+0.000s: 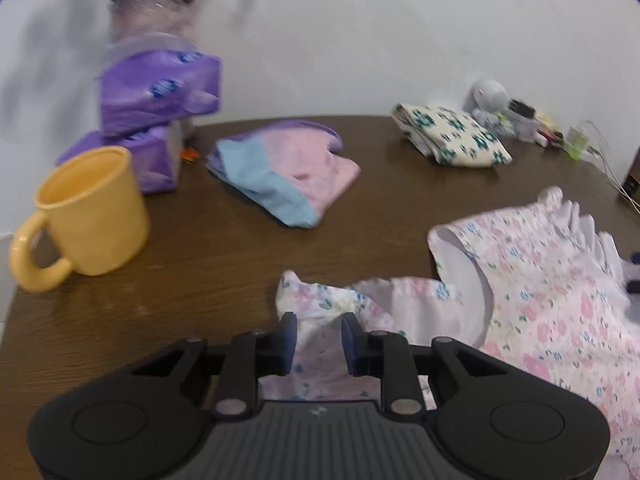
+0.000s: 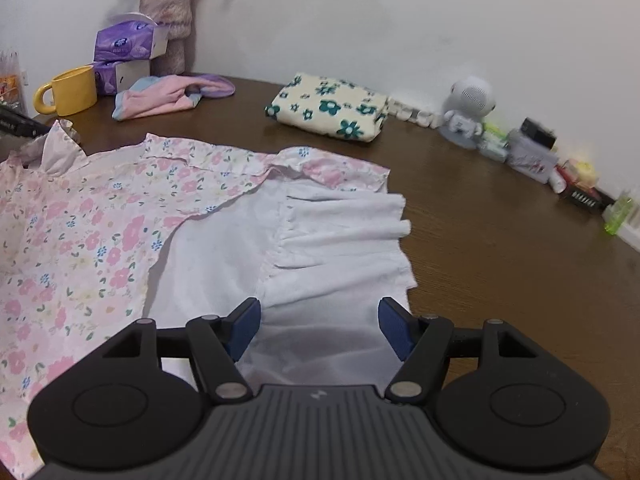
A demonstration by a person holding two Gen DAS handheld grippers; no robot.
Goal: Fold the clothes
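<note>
- Left wrist view: left gripper (image 1: 319, 330) jaws narrowed around floral dress (image 1: 552, 312) edge at 6 o'clock, pads apparently not pinching; close fully before lifting
- right gripper (image 2: 320, 320) gapes empty over white ruffle (image 2: 340, 236)

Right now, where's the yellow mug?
In the left wrist view the yellow mug stands at the table's left edge, just in front of the purple tissue packs, left of the pink-and-blue folded garment.

We see a dark brown wooden table (image 2: 500, 216) set against a plain white wall (image 2: 400, 20), evenly lit.
</note>
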